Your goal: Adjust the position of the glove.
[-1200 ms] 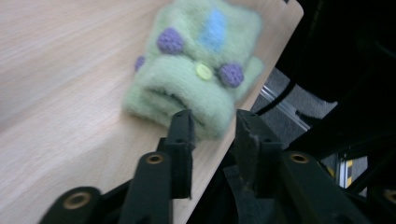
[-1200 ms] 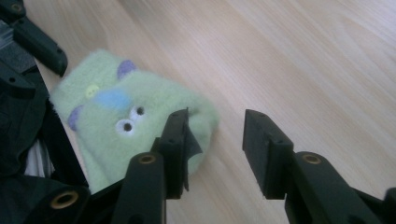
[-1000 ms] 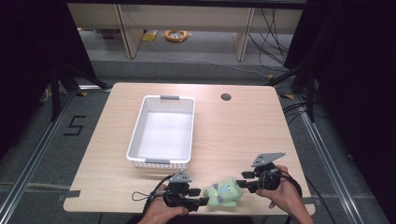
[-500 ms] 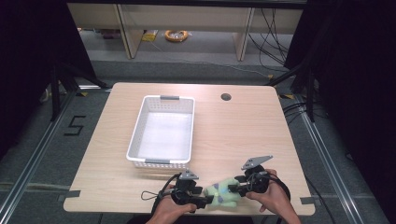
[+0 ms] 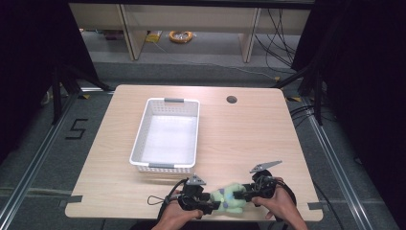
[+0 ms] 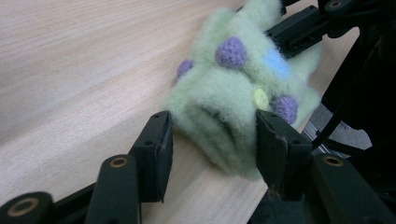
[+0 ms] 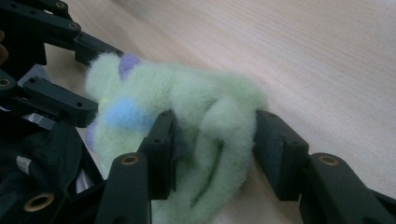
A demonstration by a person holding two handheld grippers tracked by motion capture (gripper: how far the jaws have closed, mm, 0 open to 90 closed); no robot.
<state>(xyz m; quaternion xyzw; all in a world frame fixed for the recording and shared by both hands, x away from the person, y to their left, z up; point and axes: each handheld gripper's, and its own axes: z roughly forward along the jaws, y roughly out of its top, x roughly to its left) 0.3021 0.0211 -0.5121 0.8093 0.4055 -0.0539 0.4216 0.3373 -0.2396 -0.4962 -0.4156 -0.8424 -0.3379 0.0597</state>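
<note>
Even overhead light falls on the table (image 5: 249,139) with faint shadows and dark surroundings, while the close toy (image 6: 233,93) looks soft and blurred.

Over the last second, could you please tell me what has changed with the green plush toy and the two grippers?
Both hands drew back toward the table's near edge, bringing the green plush toy with them. The left hand-held gripper has just been closing on one end of the toy; the right hand-held gripper clamps the other end. The white basket stayed where it was.
</note>
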